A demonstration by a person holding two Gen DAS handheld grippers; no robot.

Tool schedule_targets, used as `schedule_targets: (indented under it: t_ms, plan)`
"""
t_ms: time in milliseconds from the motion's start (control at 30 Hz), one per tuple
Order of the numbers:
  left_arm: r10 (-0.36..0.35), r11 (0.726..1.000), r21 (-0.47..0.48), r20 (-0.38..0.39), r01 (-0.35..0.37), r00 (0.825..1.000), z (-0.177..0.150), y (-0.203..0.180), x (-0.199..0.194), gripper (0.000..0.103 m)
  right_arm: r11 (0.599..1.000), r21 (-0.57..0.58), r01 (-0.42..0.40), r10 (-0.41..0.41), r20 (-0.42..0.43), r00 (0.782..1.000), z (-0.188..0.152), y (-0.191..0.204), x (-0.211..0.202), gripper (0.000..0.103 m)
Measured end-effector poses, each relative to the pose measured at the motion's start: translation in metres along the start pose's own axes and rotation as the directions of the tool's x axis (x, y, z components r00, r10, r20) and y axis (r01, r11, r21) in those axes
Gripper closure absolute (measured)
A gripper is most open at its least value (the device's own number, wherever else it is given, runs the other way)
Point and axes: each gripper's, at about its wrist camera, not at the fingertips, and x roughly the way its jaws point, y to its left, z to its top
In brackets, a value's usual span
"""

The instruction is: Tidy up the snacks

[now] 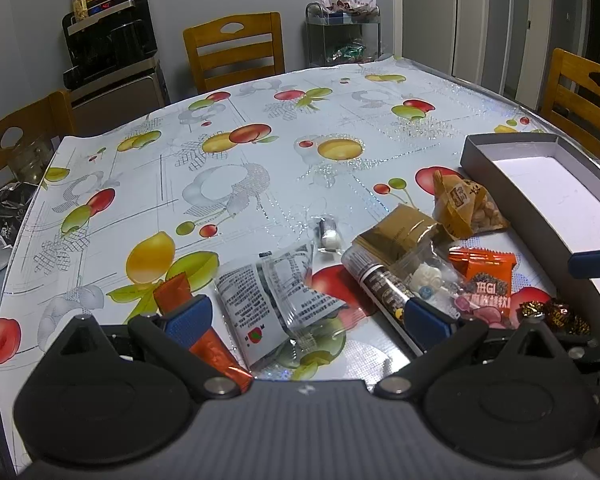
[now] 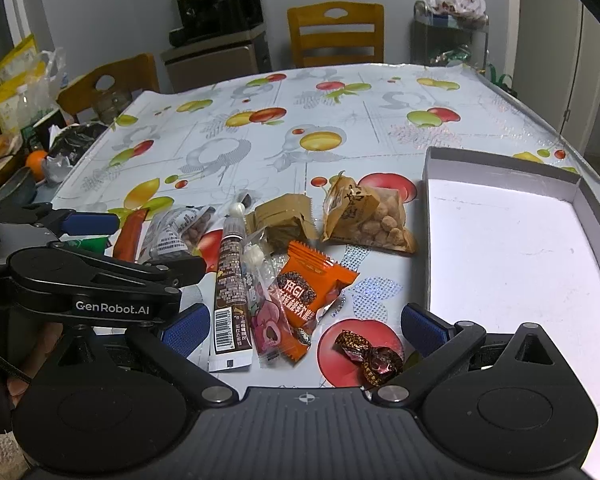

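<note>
My left gripper (image 1: 307, 314) hangs low over the table (image 1: 260, 152) with its jaws spread wide and nothing between the pads; the clear packet with printed text (image 1: 276, 300) lies flat right in the gap, and the orange-red stick (image 1: 198, 320) runs under my left-hand fingertip (image 1: 190, 316). To the right of that gap sit the rest of the snacks — the brown tube (image 2: 232, 280), the see-through candy bag (image 2: 262, 300) and the orange packet (image 2: 310, 294) bunched together, touching or overlapping. My right gripper (image 2: 304, 328) is also wide open and holds nothing; those three lie between its fingers, toward the left one, while the dark twist-wrapped candy (image 2: 368, 354) rests just inside the right finger. Farther ahead are the tan pouch (image 2: 284, 220) and the bag of nuts (image 2: 370, 216), side by side. The grey box (image 2: 504, 168), white inside, stands to the right of the pile, close beside my right fingertip (image 2: 424, 328), none of the snacks in it.
</note>
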Motion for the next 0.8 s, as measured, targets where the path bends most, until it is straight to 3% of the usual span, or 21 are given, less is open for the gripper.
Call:
schedule_targets:
  t_ms: [800]
  plan:
    - [0.000,1.000,0.002,0.000,0.000,1.000,-0.0004,-0.0007,0.0000,0.000,1.000,0.006,-0.007,0.007,-0.004,1.000,-0.0029,-0.0004,-0.0006,0.000]
